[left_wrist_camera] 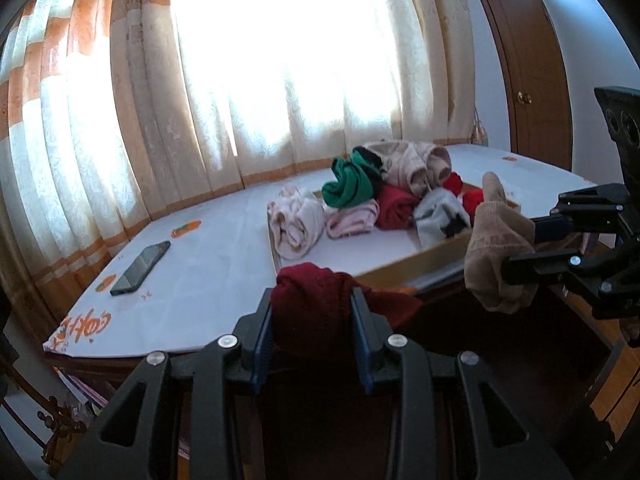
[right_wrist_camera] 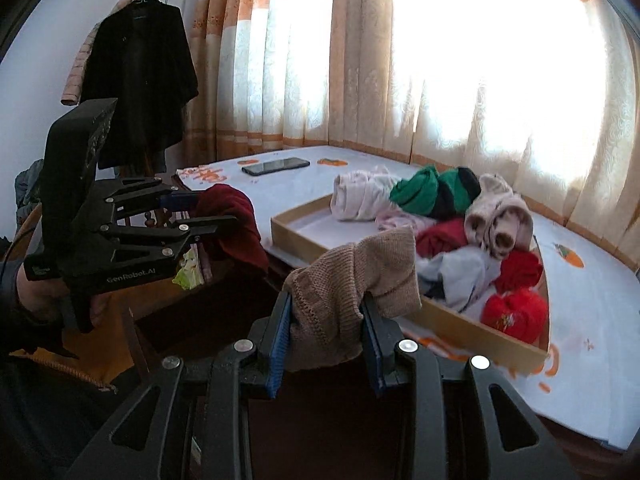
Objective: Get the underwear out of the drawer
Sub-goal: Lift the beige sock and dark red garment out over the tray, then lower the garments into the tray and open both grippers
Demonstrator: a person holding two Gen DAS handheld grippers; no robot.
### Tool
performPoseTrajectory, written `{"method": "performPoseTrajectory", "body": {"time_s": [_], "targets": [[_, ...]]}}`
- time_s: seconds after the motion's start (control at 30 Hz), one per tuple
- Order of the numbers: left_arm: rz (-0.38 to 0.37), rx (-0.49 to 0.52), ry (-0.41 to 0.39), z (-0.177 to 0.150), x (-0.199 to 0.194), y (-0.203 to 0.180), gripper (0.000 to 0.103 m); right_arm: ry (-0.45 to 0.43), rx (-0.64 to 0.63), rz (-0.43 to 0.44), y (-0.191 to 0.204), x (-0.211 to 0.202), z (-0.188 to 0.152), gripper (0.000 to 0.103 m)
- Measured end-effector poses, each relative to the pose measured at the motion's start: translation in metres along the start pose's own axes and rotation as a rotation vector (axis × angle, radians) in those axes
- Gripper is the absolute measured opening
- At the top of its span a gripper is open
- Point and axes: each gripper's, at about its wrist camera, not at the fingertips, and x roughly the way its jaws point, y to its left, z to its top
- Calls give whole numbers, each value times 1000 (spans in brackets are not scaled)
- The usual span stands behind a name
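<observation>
A shallow cardboard drawer tray [left_wrist_camera: 404, 270] [right_wrist_camera: 296, 236] sits on the white table and holds several rolled garments: green [left_wrist_camera: 348, 186] [right_wrist_camera: 416, 194], pink [left_wrist_camera: 352, 220], dark red [left_wrist_camera: 396, 206] [right_wrist_camera: 442, 236], bright red [right_wrist_camera: 516, 312] and beige [left_wrist_camera: 408, 164] [right_wrist_camera: 500, 216]. My left gripper [left_wrist_camera: 312, 300] [right_wrist_camera: 200, 214] is shut on a dark red garment [left_wrist_camera: 316, 300] [right_wrist_camera: 236, 220], held in front of the table's near edge. My right gripper [right_wrist_camera: 326, 316] [left_wrist_camera: 520, 244] is shut on a tan knitted garment [right_wrist_camera: 352, 292] [left_wrist_camera: 496, 248], held just in front of the tray.
A black phone [left_wrist_camera: 140, 268] [right_wrist_camera: 276, 167] lies on the white tablecloth [left_wrist_camera: 208, 264] left of the tray. Curtains [left_wrist_camera: 240, 80] hang behind the table. A dark coat [right_wrist_camera: 140, 76] hangs on a stand at left. A wooden door [left_wrist_camera: 532, 80] is at right.
</observation>
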Motion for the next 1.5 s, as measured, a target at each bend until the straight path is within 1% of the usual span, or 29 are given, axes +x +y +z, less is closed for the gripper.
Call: {"method": "performPoseTrajectory", "body": {"time_s": [0.3,0.57,0.73,1.1,1.3,1.5], "targets": [[12,26,-55,31,4,6,33,-22,-5,-8,-8,-1,33,35],[13,49,-49,53,22,11,33,-12,24,-6,-21,12,57,35],[5,62,-21,60,39,10,33,6,59,4,-32,25,65,35],[3,74,40,69,75,12,33,58,79,-9,-47,58,79,35],[-12,78,97,70,97,12,33,113,115,-2,-56,83,82,35],[-37,68,166,63,117,11,33,183,167,29,-70,105,73,35]]}}
